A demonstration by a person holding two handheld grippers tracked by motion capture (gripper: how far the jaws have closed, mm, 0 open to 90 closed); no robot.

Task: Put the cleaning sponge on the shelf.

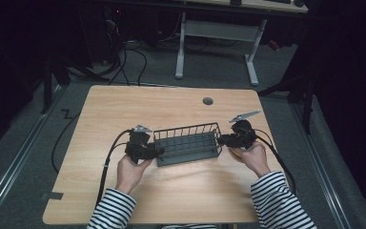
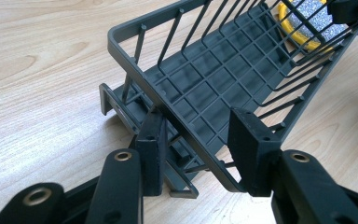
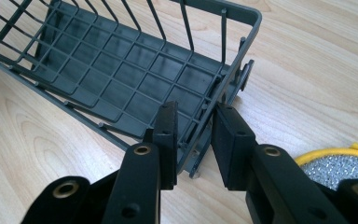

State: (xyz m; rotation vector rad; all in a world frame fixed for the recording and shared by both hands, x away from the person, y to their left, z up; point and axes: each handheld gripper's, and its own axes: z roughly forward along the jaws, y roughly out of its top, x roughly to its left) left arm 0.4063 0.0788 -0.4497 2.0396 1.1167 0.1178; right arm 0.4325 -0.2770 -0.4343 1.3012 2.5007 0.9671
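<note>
Left gripper (image 1: 158, 150) clamping rack (image 1: 188, 142) left end wall, right gripper (image 1: 223, 140) pinching right end wall; holding both ends for level two-handed shift. Scrubber (image 3: 340, 165) lying beside.

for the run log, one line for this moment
left gripper: shut on basket end | right gripper: astride other end | sponge: on table

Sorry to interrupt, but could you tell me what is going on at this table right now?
A person in striped sleeves works a gripper in each hand on a long grey wire basket on the wooden table. The left gripper has its jaws on either side of the rim at one short end, the right gripper likewise at the other end. The basket holds nothing. A yellow-edged scouring pad lies on the table beside the right gripper.
</note>
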